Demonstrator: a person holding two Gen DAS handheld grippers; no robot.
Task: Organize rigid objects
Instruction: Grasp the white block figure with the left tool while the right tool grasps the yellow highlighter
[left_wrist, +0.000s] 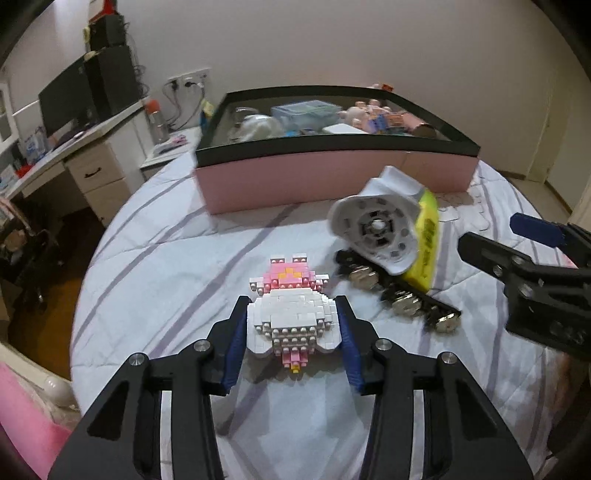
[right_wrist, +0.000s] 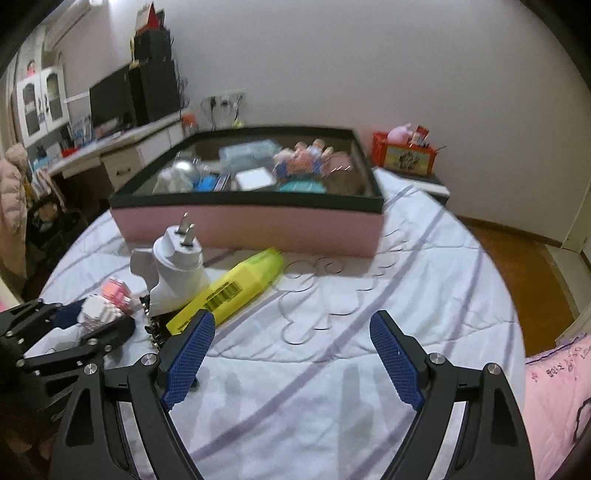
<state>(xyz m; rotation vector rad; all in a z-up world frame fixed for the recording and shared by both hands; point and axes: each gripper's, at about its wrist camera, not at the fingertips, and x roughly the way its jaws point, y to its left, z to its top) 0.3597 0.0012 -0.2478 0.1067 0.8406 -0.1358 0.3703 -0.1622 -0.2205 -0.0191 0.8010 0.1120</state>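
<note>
A pink and white brick figure (left_wrist: 291, 321) lies on the striped bedspread (left_wrist: 166, 258). My left gripper (left_wrist: 291, 301) is shut on it, one blue pad against each white side. In the right wrist view the same gripper (right_wrist: 85, 325) shows at the far left with the figure (right_wrist: 99, 310) in it. Just beyond lie a white plug adapter (left_wrist: 376, 229), a yellow highlighter (left_wrist: 424, 240) and a black strip with metal studs (left_wrist: 399, 295). My right gripper (right_wrist: 291, 315) hangs open over bare bedspread, its left pad close to the highlighter (right_wrist: 236, 288).
A pink box with a black rim (right_wrist: 251, 225), holding several toys and cases, stands at the back of the bed. A desk with a monitor (left_wrist: 66, 99) is at the left, a red box (right_wrist: 402, 155) on a bedside table behind. A pink quilt (right_wrist: 554, 387) lies at the right.
</note>
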